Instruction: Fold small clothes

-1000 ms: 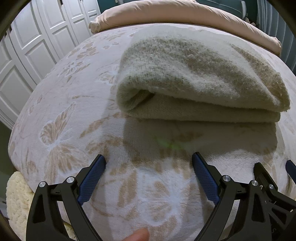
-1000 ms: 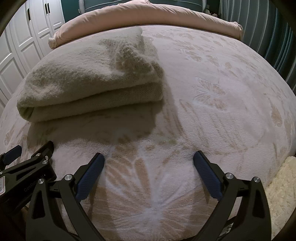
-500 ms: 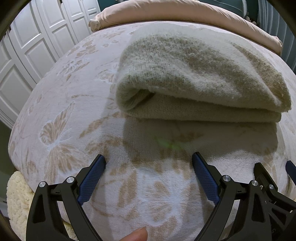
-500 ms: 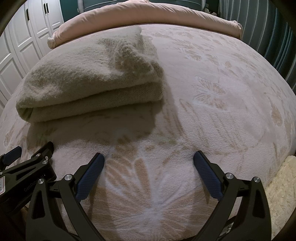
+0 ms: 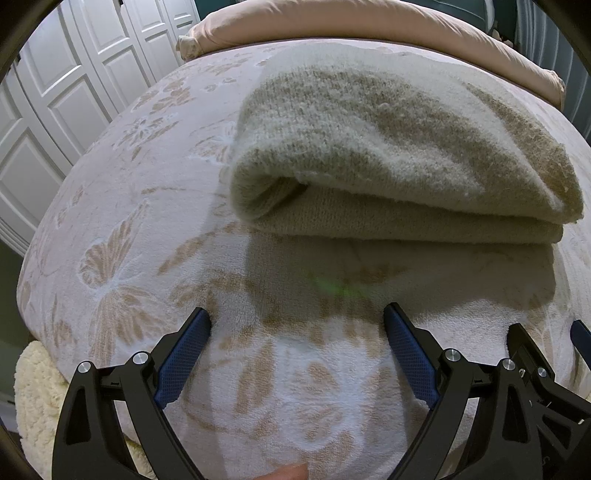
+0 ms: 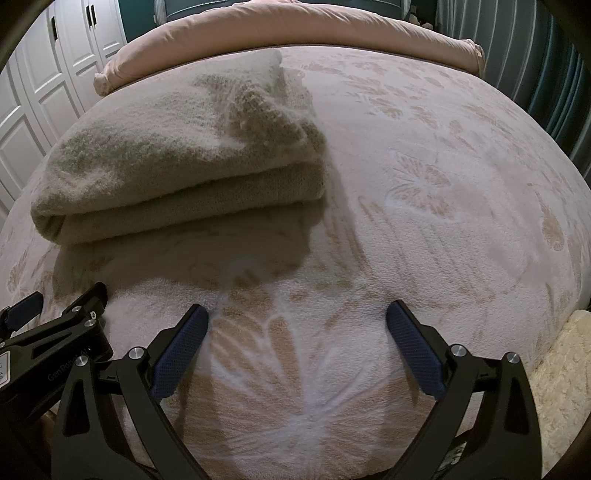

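Observation:
A beige knit garment (image 5: 388,147) lies folded in a thick stack on the bed, its folded edge facing me. It also shows in the right wrist view (image 6: 177,162), at the upper left. My left gripper (image 5: 297,317) is open and empty, hovering over the blanket a short way in front of the garment. My right gripper (image 6: 297,317) is open and empty, to the right of the garment and nearer the bed's front edge. The left gripper's body (image 6: 48,332) shows at the left edge of the right wrist view.
The bed is covered by a pale pink blanket (image 6: 424,177) with a butterfly pattern. A pink bolster pillow (image 6: 295,29) lies along the far edge. White panelled wardrobe doors (image 5: 74,81) stand to the left. A cream fluffy rug (image 5: 33,406) lies below the bed's edge.
Both grippers have crept slightly toward the folded garment. Both stay open. The garment has not moved.

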Available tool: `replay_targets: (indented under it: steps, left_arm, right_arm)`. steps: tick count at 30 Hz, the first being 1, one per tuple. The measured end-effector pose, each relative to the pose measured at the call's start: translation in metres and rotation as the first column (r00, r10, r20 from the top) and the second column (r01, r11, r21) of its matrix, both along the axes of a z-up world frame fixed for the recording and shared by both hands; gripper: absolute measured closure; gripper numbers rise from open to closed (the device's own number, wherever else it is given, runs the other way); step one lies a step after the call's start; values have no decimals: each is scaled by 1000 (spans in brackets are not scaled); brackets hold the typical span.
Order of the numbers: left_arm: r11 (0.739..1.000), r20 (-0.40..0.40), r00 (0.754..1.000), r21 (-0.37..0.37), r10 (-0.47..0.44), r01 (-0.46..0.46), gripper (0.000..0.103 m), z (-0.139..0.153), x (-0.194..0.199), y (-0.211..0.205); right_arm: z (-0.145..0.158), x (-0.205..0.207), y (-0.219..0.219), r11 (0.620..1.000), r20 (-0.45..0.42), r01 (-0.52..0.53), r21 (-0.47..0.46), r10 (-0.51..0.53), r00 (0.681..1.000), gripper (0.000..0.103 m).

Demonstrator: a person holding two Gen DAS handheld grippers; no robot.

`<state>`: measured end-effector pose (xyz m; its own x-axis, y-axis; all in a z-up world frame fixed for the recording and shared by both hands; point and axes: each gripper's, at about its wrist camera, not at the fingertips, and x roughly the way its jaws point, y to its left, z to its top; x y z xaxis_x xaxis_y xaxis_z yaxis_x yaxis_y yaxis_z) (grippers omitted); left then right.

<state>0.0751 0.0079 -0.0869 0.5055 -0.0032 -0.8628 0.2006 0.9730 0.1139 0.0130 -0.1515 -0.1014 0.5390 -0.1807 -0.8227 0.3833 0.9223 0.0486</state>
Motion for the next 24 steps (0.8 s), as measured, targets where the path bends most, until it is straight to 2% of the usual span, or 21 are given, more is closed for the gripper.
replay_targets:
  steps: [24]
  left_arm:
    - [1000,-5,1000,6,-2,2,11,-1,0,-1]
  right_arm:
    - [-2,-2,0,1000,-3,-5,-4,5,1000,7]
